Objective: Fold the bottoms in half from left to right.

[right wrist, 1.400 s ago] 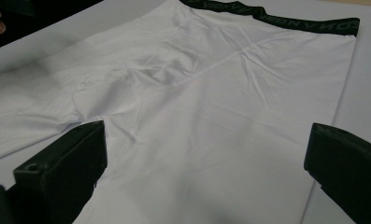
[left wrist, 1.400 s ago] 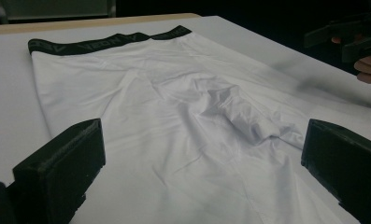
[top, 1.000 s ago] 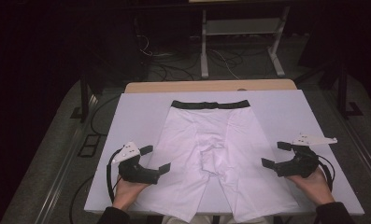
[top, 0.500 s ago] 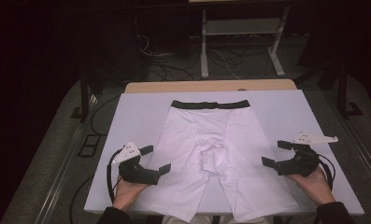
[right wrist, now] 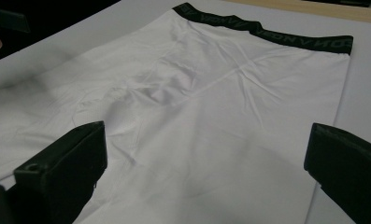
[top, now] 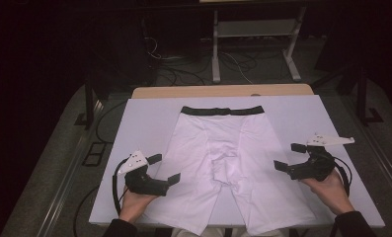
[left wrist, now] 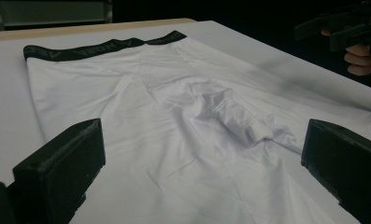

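Shorts (top: pixel 228 163): flat on tabletop (top: pixel 134 123), unmoved. Our left tool (top: pixel 164 169) has edged inward over a leg; right tool (top: pixel 290 157) waits beside. Both wide, empty; grasp likely next.

White shorts (top: pixel 223 158) with a black waistband (top: pixel 222 110), faintly lettered, on a seemingly pale lilac table (top: pixel 144 118).

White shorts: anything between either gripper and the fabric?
Nothing visible. The white shorts lie flat on the white table cover, black waistband at the far end. The left gripper and right gripper are open at the two leg edges, with bare fabric ahead of their jaws.
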Tool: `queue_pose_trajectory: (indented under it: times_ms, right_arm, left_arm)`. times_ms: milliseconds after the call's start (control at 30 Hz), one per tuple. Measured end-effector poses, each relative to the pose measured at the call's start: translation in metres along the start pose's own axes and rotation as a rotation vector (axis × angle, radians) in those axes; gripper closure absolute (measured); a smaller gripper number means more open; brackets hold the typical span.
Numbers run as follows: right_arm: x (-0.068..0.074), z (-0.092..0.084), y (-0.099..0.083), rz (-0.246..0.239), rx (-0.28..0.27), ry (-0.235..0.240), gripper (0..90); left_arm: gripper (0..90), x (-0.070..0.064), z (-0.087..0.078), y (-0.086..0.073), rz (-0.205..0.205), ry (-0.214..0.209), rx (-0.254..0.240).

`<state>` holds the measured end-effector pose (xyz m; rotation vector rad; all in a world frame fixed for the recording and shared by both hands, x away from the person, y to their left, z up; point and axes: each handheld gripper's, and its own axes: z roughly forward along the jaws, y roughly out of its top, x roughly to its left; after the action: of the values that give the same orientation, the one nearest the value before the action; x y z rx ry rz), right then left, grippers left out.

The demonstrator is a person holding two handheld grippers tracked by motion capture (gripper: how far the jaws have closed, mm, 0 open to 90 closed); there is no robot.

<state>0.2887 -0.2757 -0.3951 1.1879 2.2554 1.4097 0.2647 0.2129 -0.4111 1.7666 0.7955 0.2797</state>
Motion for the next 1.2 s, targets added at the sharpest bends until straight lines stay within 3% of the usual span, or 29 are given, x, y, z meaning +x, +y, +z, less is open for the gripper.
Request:
queue_pose_trajectory:
  times_ms: [1200]
  right_arm:
    - [0.004, 0.031, 0.059, -0.059, 0.020, 0.038, 0.0]
  left_arm:
    - [0.0, 0.000, -0.001, 0.000, -0.004, -0.004, -0.010]
